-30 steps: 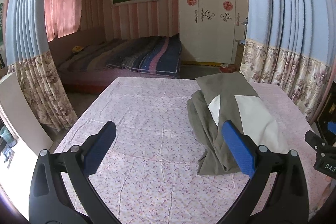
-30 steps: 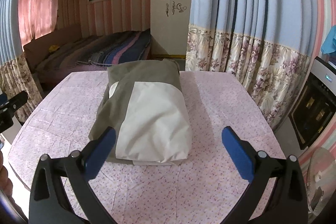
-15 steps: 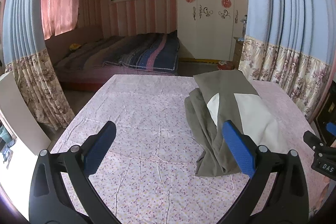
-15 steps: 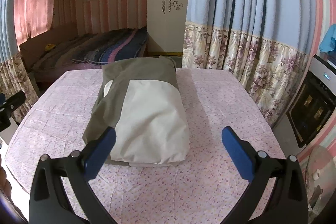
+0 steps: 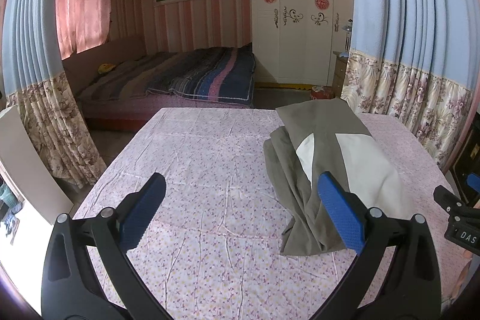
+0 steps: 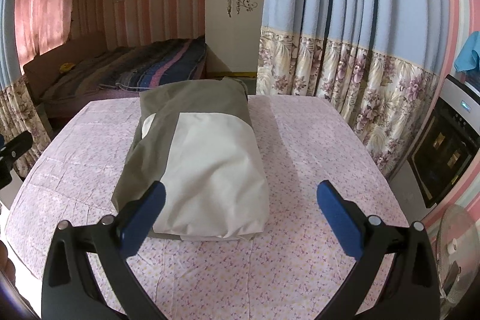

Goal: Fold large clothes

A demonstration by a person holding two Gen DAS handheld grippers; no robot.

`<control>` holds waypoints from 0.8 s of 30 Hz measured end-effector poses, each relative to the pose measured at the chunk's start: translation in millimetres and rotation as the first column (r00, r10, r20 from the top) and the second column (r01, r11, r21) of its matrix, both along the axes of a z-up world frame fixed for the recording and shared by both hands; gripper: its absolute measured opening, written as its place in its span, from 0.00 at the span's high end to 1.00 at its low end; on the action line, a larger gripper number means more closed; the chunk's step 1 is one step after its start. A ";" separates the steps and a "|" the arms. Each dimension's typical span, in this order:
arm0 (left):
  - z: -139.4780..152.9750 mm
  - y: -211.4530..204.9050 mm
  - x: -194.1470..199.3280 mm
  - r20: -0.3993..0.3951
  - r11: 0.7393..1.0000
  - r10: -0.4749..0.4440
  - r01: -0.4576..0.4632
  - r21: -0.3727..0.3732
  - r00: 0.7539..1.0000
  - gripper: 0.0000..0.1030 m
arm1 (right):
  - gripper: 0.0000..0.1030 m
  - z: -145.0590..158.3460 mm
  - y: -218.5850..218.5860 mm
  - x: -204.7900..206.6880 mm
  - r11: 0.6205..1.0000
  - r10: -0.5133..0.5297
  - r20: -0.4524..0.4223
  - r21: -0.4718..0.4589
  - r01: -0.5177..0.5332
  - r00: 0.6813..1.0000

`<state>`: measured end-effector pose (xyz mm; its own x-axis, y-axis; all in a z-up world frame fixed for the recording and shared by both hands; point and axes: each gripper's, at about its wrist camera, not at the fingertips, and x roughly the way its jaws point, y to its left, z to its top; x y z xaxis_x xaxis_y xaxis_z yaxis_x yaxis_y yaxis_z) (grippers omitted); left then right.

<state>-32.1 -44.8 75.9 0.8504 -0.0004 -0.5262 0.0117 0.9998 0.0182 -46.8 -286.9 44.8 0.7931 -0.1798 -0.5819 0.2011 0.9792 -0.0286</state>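
Observation:
An olive-green and cream garment [image 5: 327,158] lies folded into a long bundle on the table with the pink floral cloth [image 5: 204,170]. In the right wrist view the same garment [image 6: 207,158] lies straight ahead, its near end just beyond my fingers. My left gripper [image 5: 240,200] hovers open over the cloth, left of the bundle, with its right finger in front of the garment's near edge. My right gripper [image 6: 240,206] is open too, above the table's near side, holding nothing. The right gripper's tip [image 5: 456,215] shows at the left wrist view's right edge.
Floral-hemmed blue curtains [image 6: 345,65] hang along the table's right and left [image 5: 39,98]. Behind the table are a bed [image 5: 186,77] and a white wardrobe [image 5: 300,20]. An oven [image 6: 444,152] and a fan [image 6: 456,242] stand at the right.
Both grippers have drawn back and up slightly from the garment. The bundle lies as before, and both grippers stay open.

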 end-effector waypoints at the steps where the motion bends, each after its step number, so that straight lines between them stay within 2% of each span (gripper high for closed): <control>1: 0.4 -0.1 -0.9 0.000 1.000 0.000 0.000 -0.001 1.000 0.03 | 0.02 -0.2 0.3 0.1 1.000 -0.001 0.000 -0.002 0.001 1.000; 19: 3.0 4.7 1.9 0.042 0.999 -0.018 0.017 0.029 0.999 0.03 | 0.02 -5.8 1.2 3.2 1.000 -0.006 -0.009 0.000 0.006 1.000; 24: 2.2 3.7 0.5 0.031 0.999 -0.035 0.034 0.032 0.999 0.03 | 0.02 -6.6 0.1 4.4 1.000 -0.007 -0.010 0.002 0.007 1.000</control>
